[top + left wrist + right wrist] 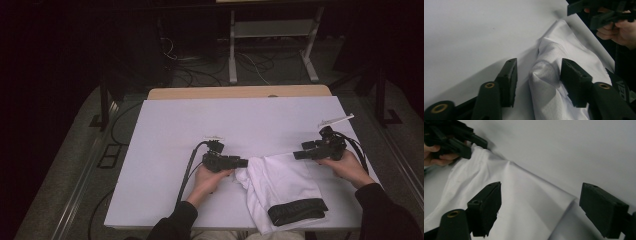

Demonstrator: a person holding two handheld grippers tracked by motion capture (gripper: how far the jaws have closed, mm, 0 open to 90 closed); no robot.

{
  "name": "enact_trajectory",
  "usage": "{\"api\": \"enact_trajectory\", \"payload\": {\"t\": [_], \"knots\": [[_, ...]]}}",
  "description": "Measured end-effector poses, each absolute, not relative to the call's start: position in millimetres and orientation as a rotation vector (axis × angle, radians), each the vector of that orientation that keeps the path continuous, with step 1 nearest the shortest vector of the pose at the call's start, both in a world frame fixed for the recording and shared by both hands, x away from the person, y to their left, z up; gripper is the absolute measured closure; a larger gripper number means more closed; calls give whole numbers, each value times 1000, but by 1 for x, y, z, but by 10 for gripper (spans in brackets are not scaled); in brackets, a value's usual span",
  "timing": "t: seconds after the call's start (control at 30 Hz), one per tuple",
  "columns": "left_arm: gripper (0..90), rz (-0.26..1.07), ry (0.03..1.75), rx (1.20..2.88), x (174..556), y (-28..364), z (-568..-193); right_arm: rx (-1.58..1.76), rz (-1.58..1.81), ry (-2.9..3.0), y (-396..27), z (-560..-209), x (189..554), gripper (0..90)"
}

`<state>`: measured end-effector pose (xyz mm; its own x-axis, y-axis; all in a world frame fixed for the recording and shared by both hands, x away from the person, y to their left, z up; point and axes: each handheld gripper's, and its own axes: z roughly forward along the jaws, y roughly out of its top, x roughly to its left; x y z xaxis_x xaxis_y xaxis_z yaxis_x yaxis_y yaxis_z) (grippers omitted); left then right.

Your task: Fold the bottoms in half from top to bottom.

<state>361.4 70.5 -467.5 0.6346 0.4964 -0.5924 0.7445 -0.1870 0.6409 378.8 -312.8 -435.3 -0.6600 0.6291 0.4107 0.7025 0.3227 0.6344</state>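
White cloth (280,182) lies on the near part of the table (170,150), between the two grippers; from the high view it looks like a garment with a black band (298,211) along its near end. The left gripper (243,163) sits just beside the cloth's left corner, its tips pointing right and meeting the fabric edge, with the person's left hand (210,177) under it. The right gripper (297,155) points left at the cloth's far right corner, held by the right hand (345,165). From up here I cannot tell how wide either pair of jaws stands. A cable (187,170) trails back from the left gripper toward the table's near edge.

Looking along the left gripper (537,75), its jaws stand well apart, and a raised fold of the white cloth (549,82) pokes up between them. The right-hand pad touches the fabric; the left-hand pad is clear of it, over bare table (474,37). Nothing is pinched. Beyond the fold, the right gripper (580,15) hovers at the cloth's far corner with fingers (616,31) wrapped round it.

Looking along the right gripper (540,205), the jaws are spread wide, the cloth (519,202) lying flat under and between them with its corner near the right-hand pad. They hold nothing. Farther off, the left gripper (477,146) rests at the opposite corner of the fabric.
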Motion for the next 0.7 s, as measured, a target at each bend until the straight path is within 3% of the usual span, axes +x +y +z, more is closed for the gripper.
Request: {"api": "enact_trajectory", "payload": {"t": [0.1, 0.43, 0.7], "knots": [[608, -321, 984, 1846, 361, 69, -468, -1284, -1258, -2469, -316, -441, 383, 257], [826, -320, 959, 1854, 362, 71, -467, -1308, -1190, -2547, -310, -452, 390, 514], [863, -243, 917, 1900, 358, 69, -462, -1307, -1159, -2593, -305, -452, 388, 838]]}}
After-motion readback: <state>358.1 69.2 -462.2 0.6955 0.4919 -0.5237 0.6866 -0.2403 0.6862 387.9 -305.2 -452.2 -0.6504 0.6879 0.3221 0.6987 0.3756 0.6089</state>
